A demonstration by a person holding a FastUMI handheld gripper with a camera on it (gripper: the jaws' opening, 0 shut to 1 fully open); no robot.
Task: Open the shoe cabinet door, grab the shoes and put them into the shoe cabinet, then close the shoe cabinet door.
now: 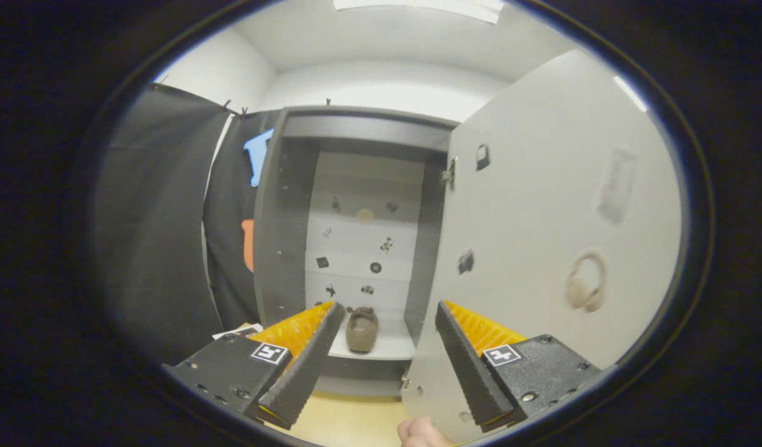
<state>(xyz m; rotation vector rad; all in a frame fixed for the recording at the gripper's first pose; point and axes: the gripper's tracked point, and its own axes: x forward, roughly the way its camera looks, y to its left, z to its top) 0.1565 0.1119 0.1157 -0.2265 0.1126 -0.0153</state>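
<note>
White walls and a pale ceiling close the booth above a dark shoe cabinet point(281, 217), which stands open in front of you against black cloth hung on the wall. Its pale back panel carries several small stickers, and its bottom shelf point(387, 347) is a light board near the floor.

Your task's shoe point(362, 329), a brown slipper-like one, sits on that bottom shelf, toward the shelf's left side and close to its front edge, pointing toward the back panel. You can make out one shoe there; whether a second lies behind the finger is hidden from you.

Your claw point(390, 316) is released: its two fingers stand wide apart with nothing held between them. The shoe lies beyond the fingers, well apart from both, and shows just beside the tip of the left finger point(306, 360), inside the gap between the two. The right finger point(464, 366) sits in front of the door's lower edge.

That shoe cabinet door point(542, 217) is swung open on the right, hinged at the cabinet's right side, and its light inner face is turned toward you, carrying a few stickers, among them one like a pair of headphones. Below the fingers you see yellowish floor point(349, 422), and part of a hand point(421, 433) shows at the foot of the door.
</note>
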